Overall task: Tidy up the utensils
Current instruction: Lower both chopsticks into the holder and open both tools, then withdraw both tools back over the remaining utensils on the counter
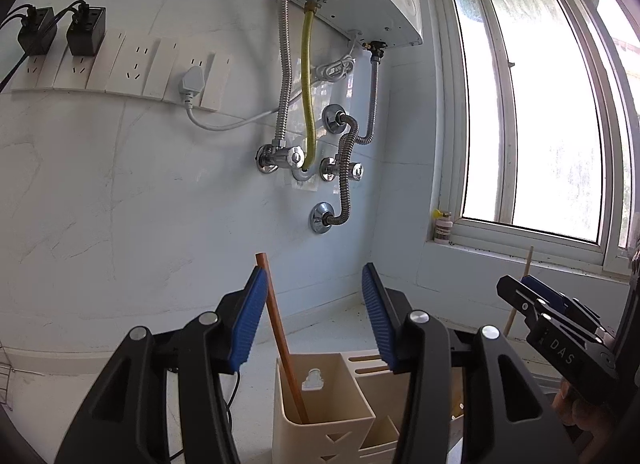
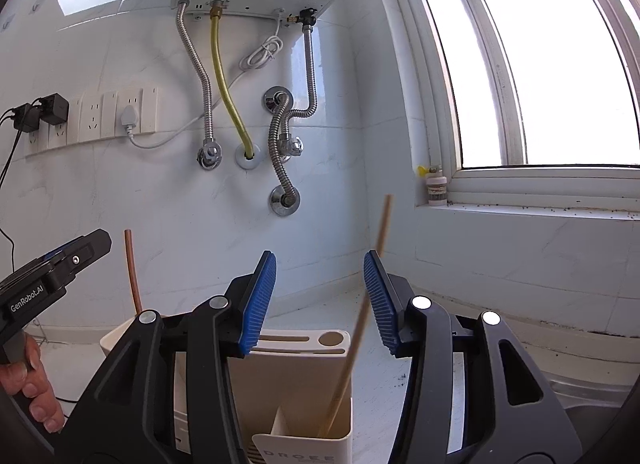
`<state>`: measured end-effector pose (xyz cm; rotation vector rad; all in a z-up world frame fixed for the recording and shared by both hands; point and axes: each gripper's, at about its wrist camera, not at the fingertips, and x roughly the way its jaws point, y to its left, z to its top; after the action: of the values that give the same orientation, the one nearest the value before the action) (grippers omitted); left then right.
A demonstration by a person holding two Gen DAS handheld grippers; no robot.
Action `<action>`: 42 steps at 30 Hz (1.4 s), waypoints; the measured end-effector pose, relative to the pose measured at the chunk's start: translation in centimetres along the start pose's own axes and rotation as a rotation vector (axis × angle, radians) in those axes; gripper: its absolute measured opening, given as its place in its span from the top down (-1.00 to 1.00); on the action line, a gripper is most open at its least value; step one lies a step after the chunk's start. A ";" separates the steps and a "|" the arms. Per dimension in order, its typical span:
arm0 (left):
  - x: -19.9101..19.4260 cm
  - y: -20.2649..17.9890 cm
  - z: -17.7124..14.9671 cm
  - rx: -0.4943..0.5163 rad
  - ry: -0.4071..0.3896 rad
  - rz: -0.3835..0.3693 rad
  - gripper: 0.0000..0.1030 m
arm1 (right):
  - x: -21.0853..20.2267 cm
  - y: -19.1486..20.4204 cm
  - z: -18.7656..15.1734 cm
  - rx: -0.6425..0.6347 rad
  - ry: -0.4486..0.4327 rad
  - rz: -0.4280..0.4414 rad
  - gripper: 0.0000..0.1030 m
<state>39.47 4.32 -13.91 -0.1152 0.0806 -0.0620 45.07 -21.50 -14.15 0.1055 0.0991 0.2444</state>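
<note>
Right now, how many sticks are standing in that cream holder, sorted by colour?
Reddish-brown stick: 1
Pale tan stick: 1
Total: 2, each in its own compartment of the holder.

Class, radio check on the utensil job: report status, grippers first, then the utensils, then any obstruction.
Left gripper open, right gripper open. Brown stick and pale stick each stand in the cream holder, loose between the jaws. Nothing in the way.
</note>
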 end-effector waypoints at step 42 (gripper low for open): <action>-22.9 12.7 6.0 -0.017 0.072 0.410 -0.87 | -9.6 9.4 4.4 0.071 0.083 0.200 -0.56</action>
<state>17.86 19.09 -7.72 -0.1112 0.1751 0.3441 34.10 -15.19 -7.85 0.1760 0.1802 0.4454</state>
